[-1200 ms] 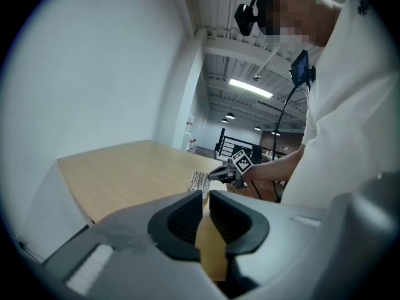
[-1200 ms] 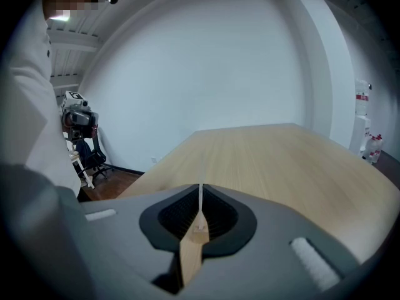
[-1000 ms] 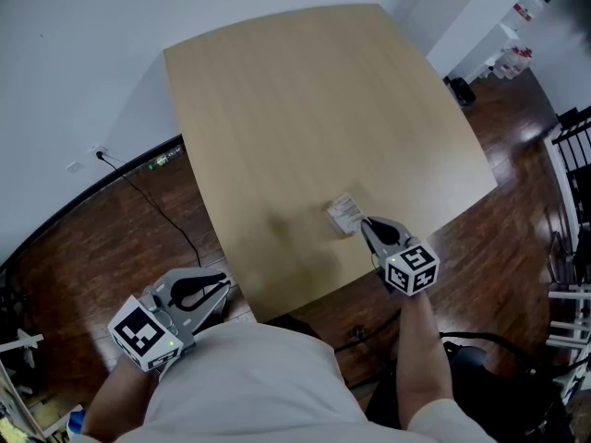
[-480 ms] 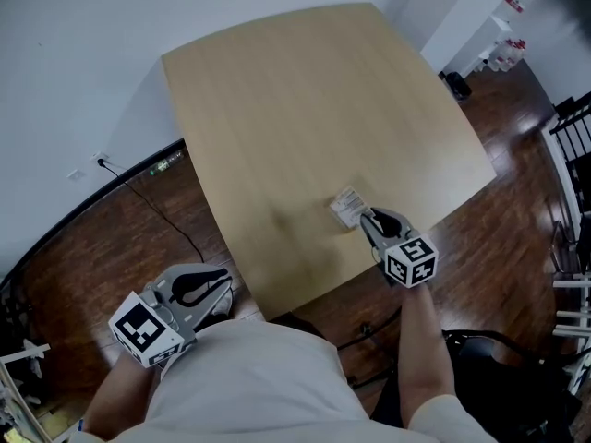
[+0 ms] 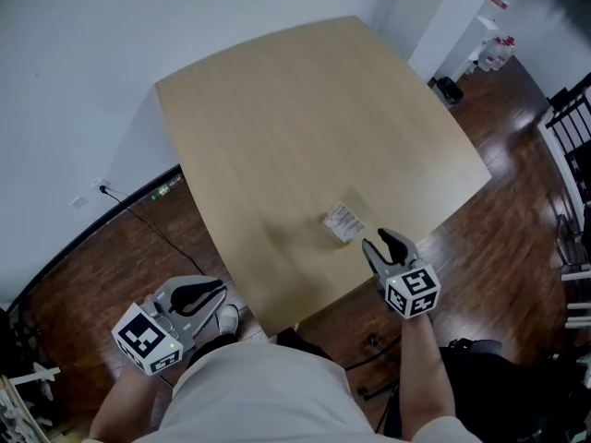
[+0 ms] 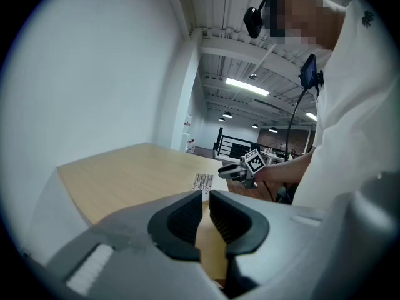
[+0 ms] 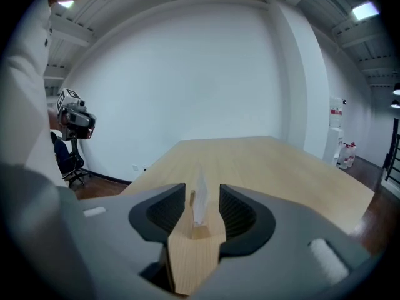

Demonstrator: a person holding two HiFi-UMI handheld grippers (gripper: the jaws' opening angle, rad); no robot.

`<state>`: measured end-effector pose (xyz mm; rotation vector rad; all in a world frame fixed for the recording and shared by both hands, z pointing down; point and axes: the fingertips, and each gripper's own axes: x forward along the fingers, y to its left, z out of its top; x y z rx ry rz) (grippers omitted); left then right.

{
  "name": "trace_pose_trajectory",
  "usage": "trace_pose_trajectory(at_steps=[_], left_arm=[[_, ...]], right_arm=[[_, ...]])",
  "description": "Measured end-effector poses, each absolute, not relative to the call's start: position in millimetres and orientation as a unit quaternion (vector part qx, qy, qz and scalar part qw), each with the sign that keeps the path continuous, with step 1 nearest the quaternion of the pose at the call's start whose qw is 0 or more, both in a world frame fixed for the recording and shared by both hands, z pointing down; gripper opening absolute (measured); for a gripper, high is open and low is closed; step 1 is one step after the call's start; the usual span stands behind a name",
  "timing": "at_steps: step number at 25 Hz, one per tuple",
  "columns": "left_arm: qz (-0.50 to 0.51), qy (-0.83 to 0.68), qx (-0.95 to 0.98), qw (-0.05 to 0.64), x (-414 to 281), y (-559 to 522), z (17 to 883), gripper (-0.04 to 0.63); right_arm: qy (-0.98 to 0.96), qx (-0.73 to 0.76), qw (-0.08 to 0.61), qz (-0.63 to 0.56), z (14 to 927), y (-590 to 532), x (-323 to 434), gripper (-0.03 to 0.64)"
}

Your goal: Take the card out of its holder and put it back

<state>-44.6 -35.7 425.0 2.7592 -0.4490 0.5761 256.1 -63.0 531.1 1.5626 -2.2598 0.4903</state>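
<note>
A white printed card [image 5: 344,221] stands upright near the front edge of the wooden table [image 5: 305,109]. In the right gripper view the card [image 7: 200,200] shows edge-on, seated in a small wooden holder [image 7: 200,232]. My right gripper [image 5: 377,239] sits just short of the card at the table edge. Its jaws have just been opening and now stand open [image 7: 203,195], with the card ahead in the gap line, untouched by the pads. My left gripper [image 5: 222,290] hangs off the table at the lower left, shut [image 6: 205,195] with nothing in it.
The left gripper view shows the card [image 6: 203,182] and the right gripper [image 6: 236,172] across the table corner. Dark wood floor surrounds the table, with a cable [image 5: 157,224] and a white wall at left. A black railing [image 5: 572,109] stands at far right.
The right gripper's jaws, closed around the card a second ago, have opened and drawn back toward the table edge. The card stays standing. The left gripper has kept still.
</note>
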Motion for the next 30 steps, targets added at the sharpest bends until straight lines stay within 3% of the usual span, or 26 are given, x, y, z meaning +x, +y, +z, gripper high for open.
trace_pose_trajectory(at_steps=[6,16,22,30], left_arm=[[0.231,-0.108,0.956,0.145,-0.1,-30.7,429.4,0.041],[0.252,0.049,0.963,0.078,48.1,-23.0,416.4,0.041],[0.219,0.140,0.963,0.065,14.2,-22.0,417.0,0.041],[0.195,0.191,0.959,0.077,-116.5,-48.7,416.6,0.041]], right_arm=[[-0.792,0.566,0.144,0.176,521.3,-50.9,275.3,0.166],[-0.724,0.650,0.110,0.204,519.0,38.5,258.1,0.166],[-0.654,0.720,0.107,0.203,500.7,87.9,211.6,0.166],[-0.570,0.798,0.078,0.182,437.5,133.6,54.3,0.166]])
